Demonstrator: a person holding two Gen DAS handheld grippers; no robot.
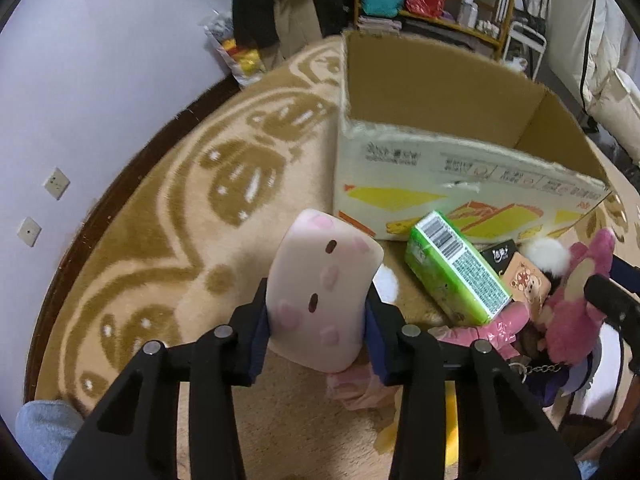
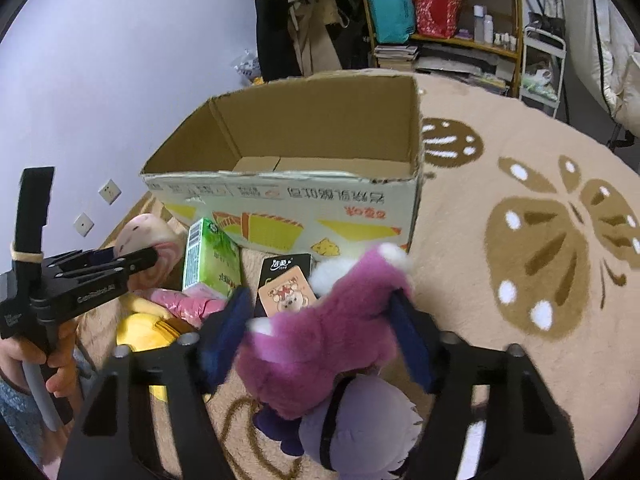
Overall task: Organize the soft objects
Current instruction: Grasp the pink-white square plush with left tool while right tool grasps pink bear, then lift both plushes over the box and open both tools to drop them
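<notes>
Left wrist: left gripper (image 1: 318, 320) clamps pink-spotted cushion (image 1: 324, 292); right gripper (image 2: 320, 320) clamps purple plush (image 2: 320, 344).

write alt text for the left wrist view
The left tongs grip a pale pink squishy pillow toy above a beige patterned rug. Ahead stands an open cardboard box. Before the box lie a green tissue pack and a pink plush.
</notes>
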